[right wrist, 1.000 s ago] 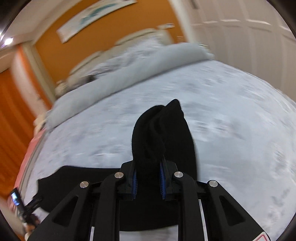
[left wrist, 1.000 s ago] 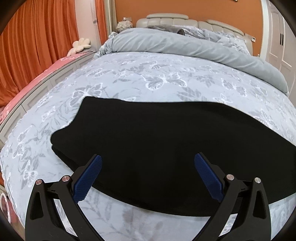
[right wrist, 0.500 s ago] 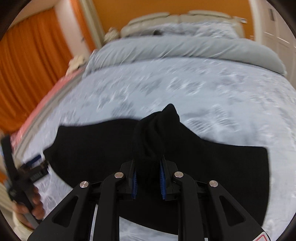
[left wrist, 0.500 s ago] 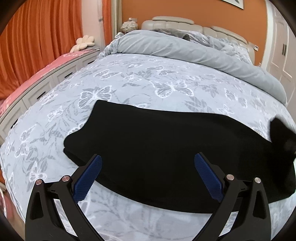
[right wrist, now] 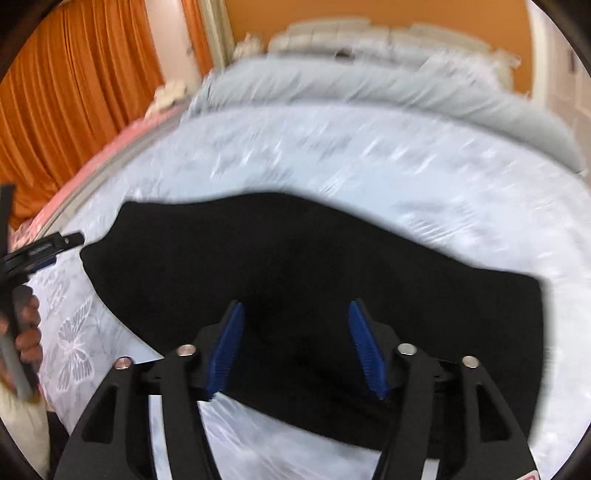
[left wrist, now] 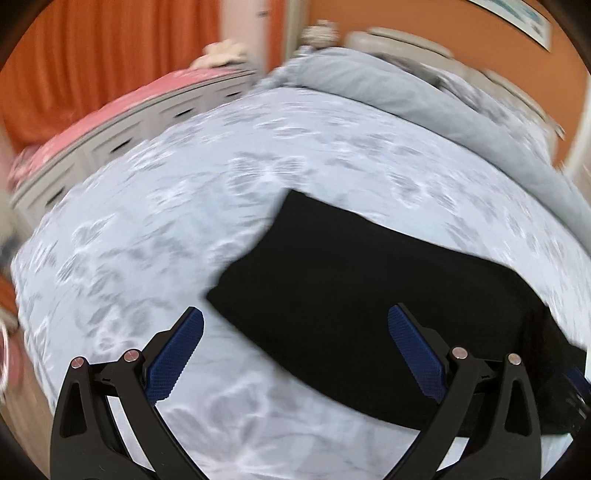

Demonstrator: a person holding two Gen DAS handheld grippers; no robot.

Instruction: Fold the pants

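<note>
Opening right fingers (right wrist: 295, 347) over black pants (right wrist: 314, 280), gripping nothing; left fingers (left wrist: 295, 354) wide, empty.

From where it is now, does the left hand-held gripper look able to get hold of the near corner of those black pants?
Probably yes. The left hand-held gripper is wide open and empty, the black pants lie flat on the bed just ahead, and nothing sits between them.

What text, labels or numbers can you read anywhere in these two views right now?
None can be read.
Left gripper, seen at the left edge of the right wrist view: a pale marking on its black body, too blurred to read.
Framed picture on the orange wall: too blurred to show any lettering.
Red mark at the bottom edge by the right gripper: cut off, unreadable.
</note>
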